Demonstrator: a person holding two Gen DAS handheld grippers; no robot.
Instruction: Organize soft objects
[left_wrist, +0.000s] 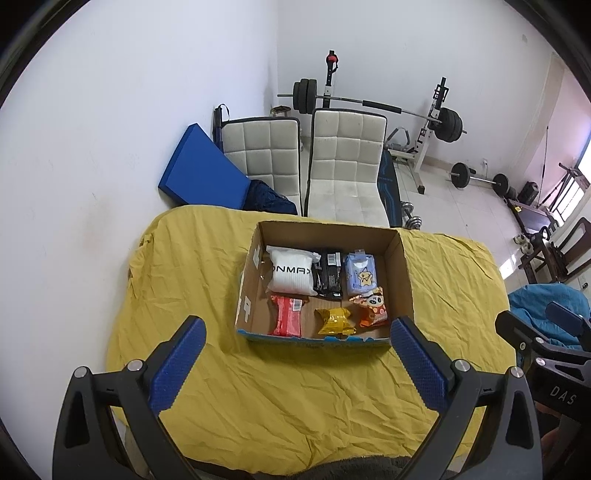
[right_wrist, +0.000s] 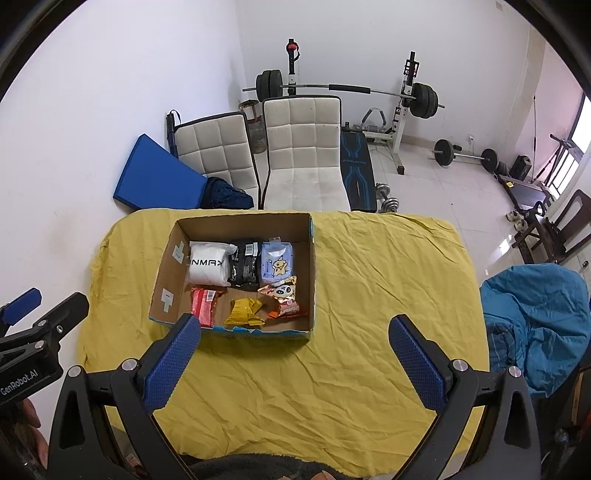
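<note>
Up close in the left wrist view, the left gripper (left_wrist: 297, 336) is wide open and holds nothing. Past it, a cardboard box (left_wrist: 402, 273) sits on the yellow cloth (left_wrist: 295, 398). Inside, a white pack (left_wrist: 290, 273), black pack (left_wrist: 327, 273) and blue pack (left_wrist: 362, 273) line the far side. A red pack (left_wrist: 288, 315), yellow pack (left_wrist: 334, 321) and orange pack (left_wrist: 373, 308) lie nearer.

Next, in the right wrist view, the right gripper (right_wrist: 295, 336) is wide open too, over the cloth, with the box at its left.

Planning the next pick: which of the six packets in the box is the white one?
The white packet printed with black lettering, in the cardboard box's far-left corner. Its row neighbours are black and pale blue; the near row is red, yellow and orange.
</note>
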